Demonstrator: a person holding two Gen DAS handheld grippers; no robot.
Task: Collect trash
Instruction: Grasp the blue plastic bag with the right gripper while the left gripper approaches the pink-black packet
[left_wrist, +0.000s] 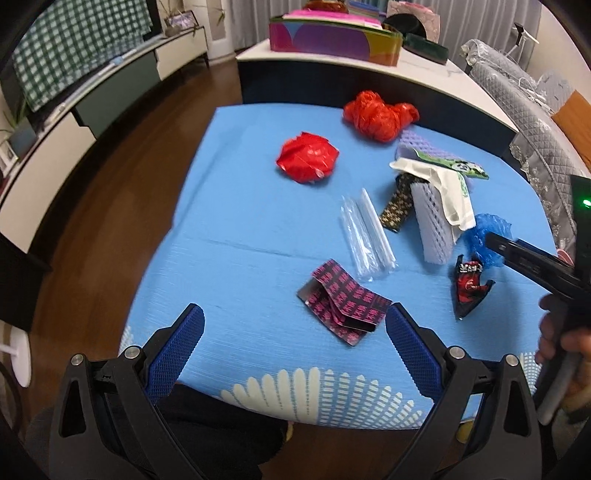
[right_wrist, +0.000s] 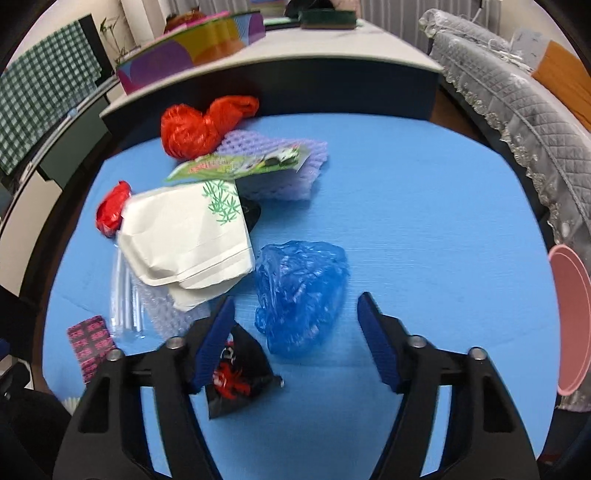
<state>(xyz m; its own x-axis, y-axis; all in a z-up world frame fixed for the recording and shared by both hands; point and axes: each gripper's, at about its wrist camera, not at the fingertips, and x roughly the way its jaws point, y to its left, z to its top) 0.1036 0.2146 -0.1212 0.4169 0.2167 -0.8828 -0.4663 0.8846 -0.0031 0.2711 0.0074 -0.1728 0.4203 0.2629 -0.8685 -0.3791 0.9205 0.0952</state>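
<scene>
Trash is lying scattered over a blue table cover (left_wrist: 258, 229), which is being seen from both wrist views. The largest piece, a creased white paper bag (right_wrist: 184, 236) printed with green leaves, is being propped over white foam netting (left_wrist: 432, 221) near the middle of the heap. Behind it, a lilac foam net (right_wrist: 273, 166) is being overlapped by a flat green snack packet (right_wrist: 236, 164), and a crumpled orange-red plastic bag (right_wrist: 203, 123) is sitting at the far edge. A crumpled blue plastic bag (right_wrist: 301, 291) is lying just in front of the paper bag, nearest the right gripper (right_wrist: 295, 332). A red foil ball (left_wrist: 306, 157) is resting apart on the left, and clear plastic sleeves (left_wrist: 365, 236) are lying between it and the heap. A folded pink-and-black wrapper (left_wrist: 343, 306) is lying close before the left gripper (left_wrist: 295, 343), and a small black-and-red wrapper (right_wrist: 236, 373) is lying partly under the right gripper's left finger.

The left gripper's jaws are being held wide apart with nothing between them. The right gripper's jaws are standing about half apart, with the near end of the blue bag framed between the tips but not being pressed.
</scene>
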